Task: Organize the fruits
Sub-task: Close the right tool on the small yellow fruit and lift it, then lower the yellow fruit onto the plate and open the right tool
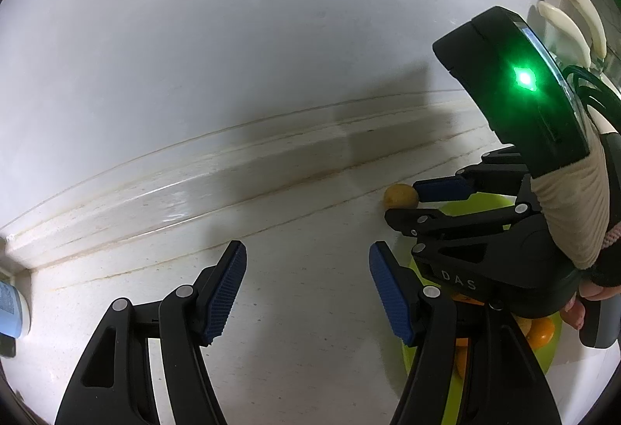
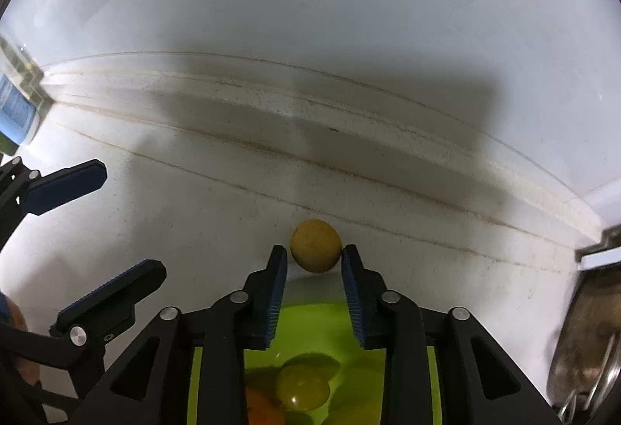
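Here the right gripper (image 2: 314, 256) points steeply down at a white table (image 2: 217, 223), and its fingers (image 2: 276, 295) are drawn narrow around a small round yellow-brown fruit (image 2: 316, 245), which sits pinched at the very tips of the two blue ribbed pads. The fruit is held just past the far rim of a lime-green bowl (image 2: 310, 320), close to the low white ledge that runs along the back of the table. Inside the bowl, below the fingers, lie a glossy yellow fruit (image 2: 302, 386) and an orange one (image 2: 264, 409) touching it on its left.

From the left wrist view, the same yellow-brown fruit (image 1: 401, 196) shows at the end of the right gripper (image 1: 417, 200), whose black body carries a green light and is held by a hand (image 1: 594, 293) in a dark fingerless glove with a cream ribbed sleeve. More orange fruits (image 1: 541, 332) show in the bowl (image 1: 458, 209) beneath that gripper.

The left gripper (image 1: 306, 293) hangs to the left of the bowl, over bare table, with its fingers (image 1: 223, 295) standing moderately apart and nothing between them. Its right finger overlaps the bowl's left edge in the picture; whether they touch I cannot tell.

A blue-labelled container (image 2: 15, 106) stands at the far left, against the ledge. A metal pot (image 2: 586, 339) sits at the right edge.
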